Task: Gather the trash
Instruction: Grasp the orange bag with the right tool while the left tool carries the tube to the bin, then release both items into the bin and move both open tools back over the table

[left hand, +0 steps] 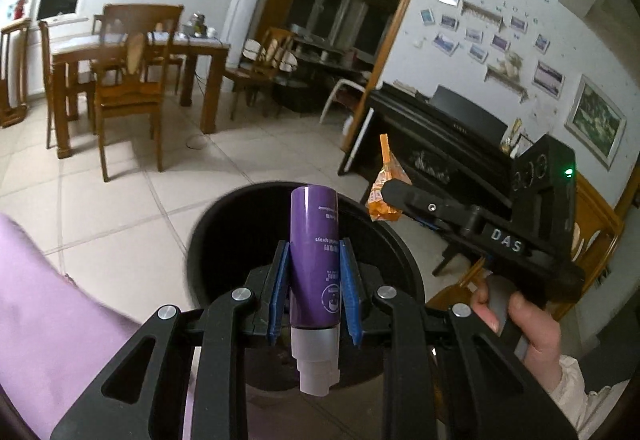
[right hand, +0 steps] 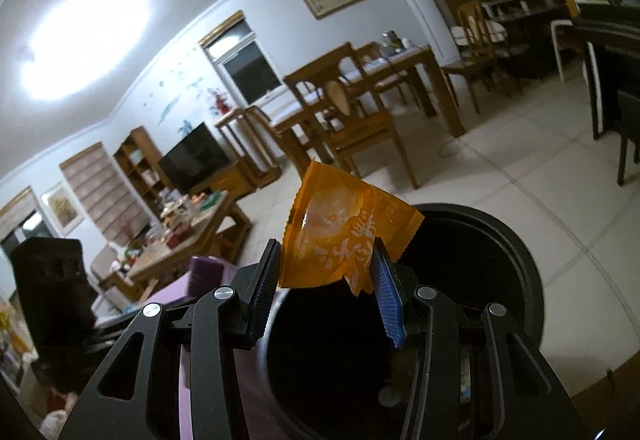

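Trash: purple spray bottle and orange wrapper, both poised over black bin.
Left gripper: narrowly parted, blue pads clamped on bottle body; nozzle end toward camera, base out over bin mouth, probably set for a clean drop.
Right gripper: wider gap, crumpled wrapper pinched between pads, over bin.
Bin interior: dark, contents not discernible.
Bottle label: inverted, mostly illegible.
Person: only hand and a pink sleeve visible.
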`<act>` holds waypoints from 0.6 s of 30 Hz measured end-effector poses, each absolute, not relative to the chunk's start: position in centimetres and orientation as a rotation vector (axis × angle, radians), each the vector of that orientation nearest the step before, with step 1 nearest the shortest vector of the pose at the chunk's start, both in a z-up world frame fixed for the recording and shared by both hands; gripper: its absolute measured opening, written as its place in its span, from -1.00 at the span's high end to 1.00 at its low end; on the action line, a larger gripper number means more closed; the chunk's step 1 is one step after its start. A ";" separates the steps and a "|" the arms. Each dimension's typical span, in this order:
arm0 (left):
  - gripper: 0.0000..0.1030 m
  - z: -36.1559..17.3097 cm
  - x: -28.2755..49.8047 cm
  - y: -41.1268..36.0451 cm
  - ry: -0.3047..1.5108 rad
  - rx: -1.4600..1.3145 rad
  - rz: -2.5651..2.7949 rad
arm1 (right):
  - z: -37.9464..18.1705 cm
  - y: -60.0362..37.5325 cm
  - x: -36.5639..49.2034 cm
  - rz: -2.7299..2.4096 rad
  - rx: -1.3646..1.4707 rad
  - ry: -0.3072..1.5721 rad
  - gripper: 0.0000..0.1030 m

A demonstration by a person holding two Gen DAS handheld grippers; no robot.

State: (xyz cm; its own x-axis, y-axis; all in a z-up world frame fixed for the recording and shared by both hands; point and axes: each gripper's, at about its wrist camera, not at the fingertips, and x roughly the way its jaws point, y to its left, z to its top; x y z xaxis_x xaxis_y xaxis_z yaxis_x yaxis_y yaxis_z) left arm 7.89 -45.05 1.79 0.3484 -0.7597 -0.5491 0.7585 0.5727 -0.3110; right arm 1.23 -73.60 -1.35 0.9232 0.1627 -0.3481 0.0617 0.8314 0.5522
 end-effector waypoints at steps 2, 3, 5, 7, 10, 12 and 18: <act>0.53 1.0 8.1 -46.2 0.731 0.007 -0.987 | -2.2 -73.9 1.4 0.048 0.603 0.404 0.12; 0.53 0.6 8.3 -46.7 0.740 0.012 -0.989 | -2.8 -74.6 1.5 0.045 0.613 0.409 0.12; 0.53 0.0 8.4 -47.3 0.757 0.021 -0.987 | -3.4 -74.8 1.5 0.042 0.621 0.413 0.12; 0.52 -0.5 8.6 -47.5 0.771 0.029 -0.985 | -3.9 -74.9 1.8 0.043 0.629 0.420 0.12; 0.49 -1.1 8.5 -48.1 0.790 0.056 -0.978 | -4.4 -75.0 2.4 0.050 0.634 0.426 -0.01; 0.45 -1.1 8.5 -48.5 0.792 0.074 -0.969 | -4.6 -75.0 2.9 0.058 0.637 0.431 -0.29; -0.85 0.1 7.7 -48.0 0.704 0.116 -0.894 | -4.6 -74.3 3.3 0.053 0.612 0.407 -0.90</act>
